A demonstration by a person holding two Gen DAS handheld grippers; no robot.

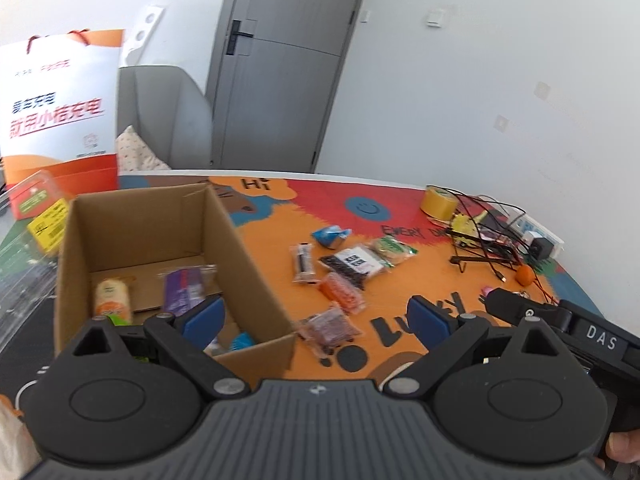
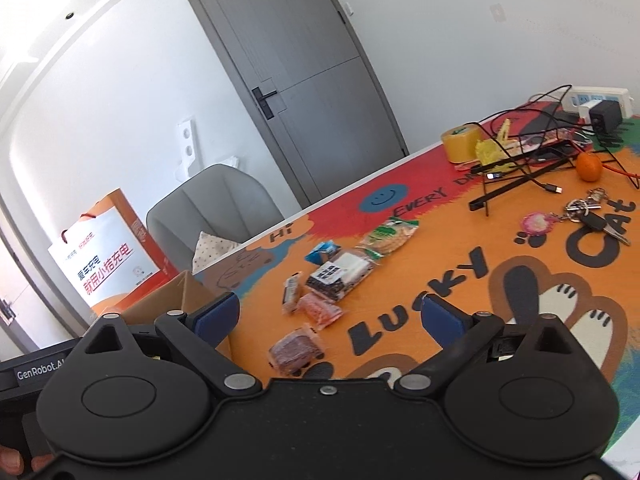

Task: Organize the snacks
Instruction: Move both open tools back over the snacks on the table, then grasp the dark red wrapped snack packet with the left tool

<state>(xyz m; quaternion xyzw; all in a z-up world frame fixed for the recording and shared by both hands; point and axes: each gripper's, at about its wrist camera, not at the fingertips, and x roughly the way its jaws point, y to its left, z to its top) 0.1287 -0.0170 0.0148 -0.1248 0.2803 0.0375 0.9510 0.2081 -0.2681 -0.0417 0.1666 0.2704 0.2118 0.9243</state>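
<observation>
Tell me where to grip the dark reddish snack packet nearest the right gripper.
Probably across the narrow width of the dark reddish packet, coming down from above with open fingers: it lies flat on the mat, sides clear of the orange packet.

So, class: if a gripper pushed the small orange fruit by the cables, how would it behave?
The orange fruit looks round, so it would probably roll rather than slide. The tangled cables beside it might stop it. Its smooth skin may slip between pads.

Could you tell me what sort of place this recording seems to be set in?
Probably a room in a home or small office: a grey interior door, a padded grey chair at a table with a cartoon mat, and a power strip.
</observation>
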